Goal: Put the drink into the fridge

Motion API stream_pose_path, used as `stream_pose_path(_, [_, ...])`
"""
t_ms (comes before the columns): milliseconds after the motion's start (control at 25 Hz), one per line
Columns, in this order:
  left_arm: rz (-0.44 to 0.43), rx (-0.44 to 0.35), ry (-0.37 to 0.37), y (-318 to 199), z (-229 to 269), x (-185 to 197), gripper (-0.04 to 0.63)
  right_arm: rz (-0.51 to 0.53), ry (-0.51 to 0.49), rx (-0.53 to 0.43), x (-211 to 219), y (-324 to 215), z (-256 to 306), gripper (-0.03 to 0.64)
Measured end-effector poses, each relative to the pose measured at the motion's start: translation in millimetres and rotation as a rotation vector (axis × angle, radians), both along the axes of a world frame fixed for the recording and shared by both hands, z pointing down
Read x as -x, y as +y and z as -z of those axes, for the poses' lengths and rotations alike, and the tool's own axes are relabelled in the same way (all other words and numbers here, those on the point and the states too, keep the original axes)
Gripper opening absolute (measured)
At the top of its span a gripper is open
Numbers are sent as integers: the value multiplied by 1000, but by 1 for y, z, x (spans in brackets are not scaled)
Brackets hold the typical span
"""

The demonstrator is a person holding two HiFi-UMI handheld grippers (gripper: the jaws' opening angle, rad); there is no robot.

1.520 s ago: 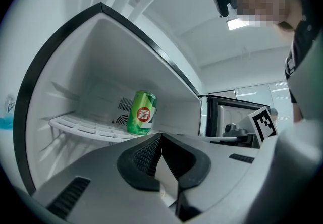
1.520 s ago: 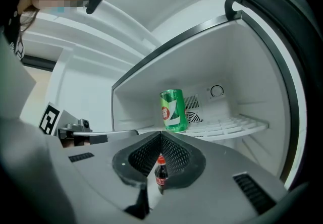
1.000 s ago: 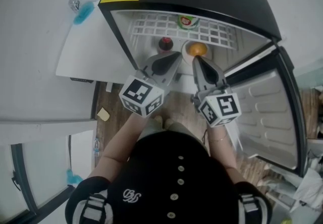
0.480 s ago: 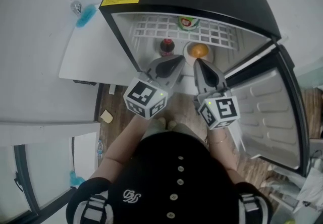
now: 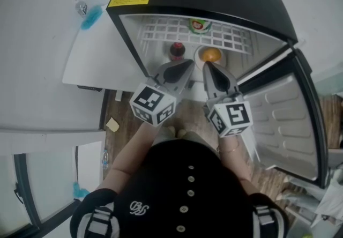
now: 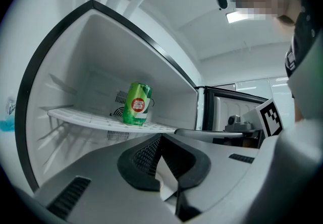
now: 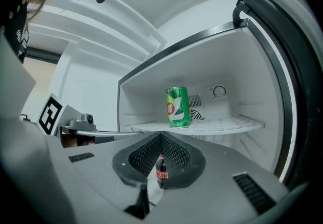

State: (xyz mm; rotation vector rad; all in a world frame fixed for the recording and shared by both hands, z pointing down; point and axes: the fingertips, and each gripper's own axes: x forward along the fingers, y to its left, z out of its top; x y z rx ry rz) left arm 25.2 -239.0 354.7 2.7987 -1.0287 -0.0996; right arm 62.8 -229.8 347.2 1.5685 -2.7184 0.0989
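The fridge stands open. A green drink can [image 5: 199, 24] stands upright on the white wire shelf [image 5: 161, 30]; it also shows as the can [image 6: 137, 104] and the can [image 7: 177, 107] in the gripper views. A dark cola bottle [image 5: 176, 49] stands on the level below, and through the hollow between the right jaws the bottle [image 7: 161, 171] shows far off. My left gripper [image 5: 189, 62] [image 6: 160, 137] and right gripper [image 5: 206, 64] [image 7: 161, 134] hover side by side just before the opening, both shut and holding nothing.
An orange [image 5: 211, 53] lies in a white bowl beside the bottle. The fridge door [image 5: 289, 119] hangs open at the right. A white counter [image 5: 94, 54] adjoins the fridge on the left, with a blue item [image 5: 92, 14] near it. Wooden floor lies below.
Hardly anything: both grippers stay shut before the open fridge, with only a slight drift of the view.
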Motion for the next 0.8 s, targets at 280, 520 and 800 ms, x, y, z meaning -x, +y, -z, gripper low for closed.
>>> stream_pose_path(280, [0, 2, -5, -4, 0, 1, 6, -1, 8, 7, 1, -1, -2, 8])
stream_pose_path(520, [-14, 13, -6, -4, -4, -2, 6, -4, 17, 19, 0, -4, -3, 8])
stream_pose_path(800, [-24, 19, -13, -5, -9, -3, 6, 0, -2, 17, 1, -7, -2, 8])
